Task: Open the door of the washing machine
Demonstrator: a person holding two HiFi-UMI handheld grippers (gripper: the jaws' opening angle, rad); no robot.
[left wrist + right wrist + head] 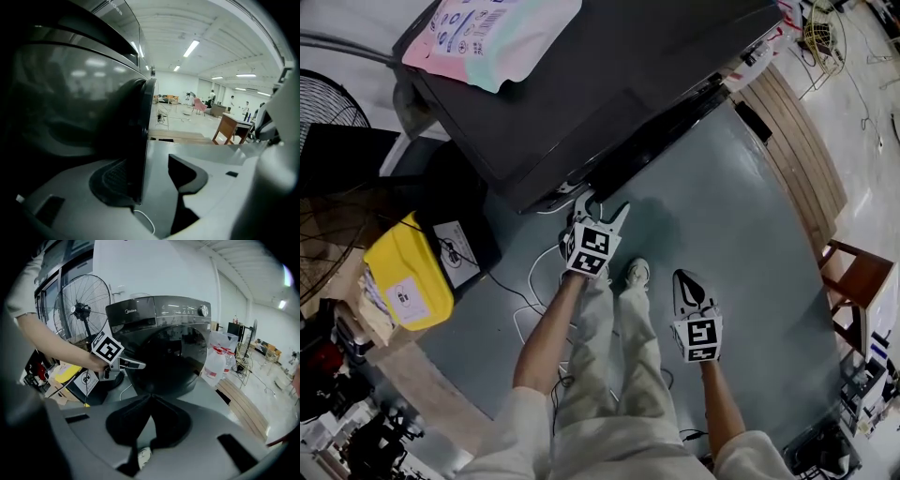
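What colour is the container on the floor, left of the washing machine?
The container is yellow; the head view shows it best.

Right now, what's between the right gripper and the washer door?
Only bare floor, seen in the head view; the right gripper is shut, aimed at the door. The left gripper sits aside at the door's edge.
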